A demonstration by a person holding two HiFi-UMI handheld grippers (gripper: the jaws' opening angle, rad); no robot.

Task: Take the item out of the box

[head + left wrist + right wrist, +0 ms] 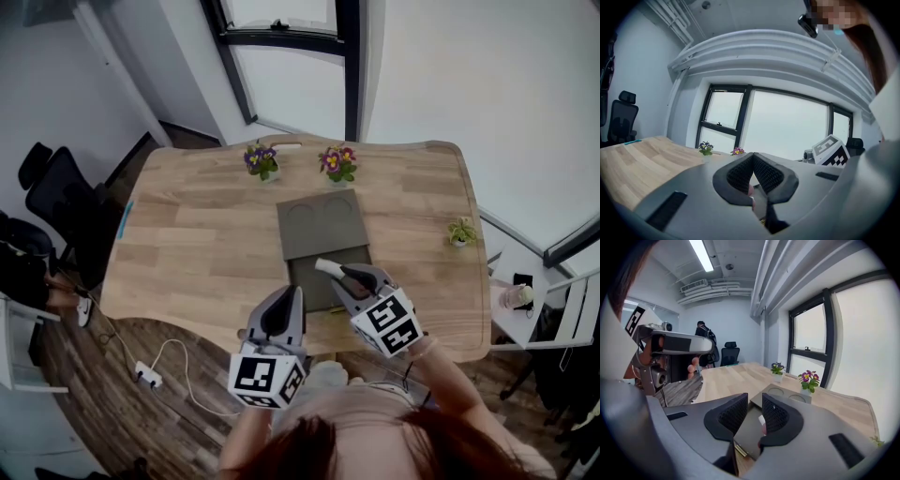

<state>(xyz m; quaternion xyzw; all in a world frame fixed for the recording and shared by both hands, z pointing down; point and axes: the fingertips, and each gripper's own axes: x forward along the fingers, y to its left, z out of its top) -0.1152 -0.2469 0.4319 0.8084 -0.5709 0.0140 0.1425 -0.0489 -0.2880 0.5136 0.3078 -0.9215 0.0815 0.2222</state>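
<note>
A dark grey box lies open mid-table, its lid (319, 221) with two round recesses folded away from me and its base (314, 286) nearer me. A small white and pink item (327, 266) shows in the base at the tip of my right gripper (335, 273). In the right gripper view the jaws (754, 401) stand apart over the base (747, 427), the item (761, 420) peeking past the right pad; nothing is pressed between the pads. My left gripper (289, 298) hovers at the base's near left corner with its pads (753, 157) meeting at the tips.
Two potted flowers (262, 161) (338, 164) stand behind the lid and a small green plant (459, 232) sits near the table's right edge. A black office chair (56, 192) is at the left and a side table with a cup (516, 296) at the right. A person (704, 336) stands far off.
</note>
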